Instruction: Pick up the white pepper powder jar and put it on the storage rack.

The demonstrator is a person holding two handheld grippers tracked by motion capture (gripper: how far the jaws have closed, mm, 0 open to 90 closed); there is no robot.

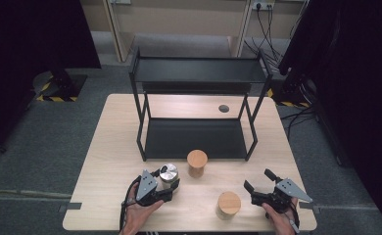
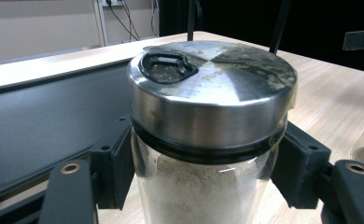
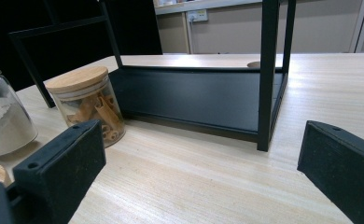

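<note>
While my left tongs clamp the steel-lidded glass jar of pale powder on the wooden table before the black 2-tier metal rack, my right tongs gape empty.

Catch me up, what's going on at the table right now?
A person works with a tool in each hand. The left tool is shut on the steel-lidded glass jar of pale powder, which stands on the wooden table in front of the black two-tier rack. The right tool is open with nothing between its jaws, near the front right. Two wooden-lidded jars stand free: the one with cinnamon sticks by the rack, the other jar near the front edge.
</note>
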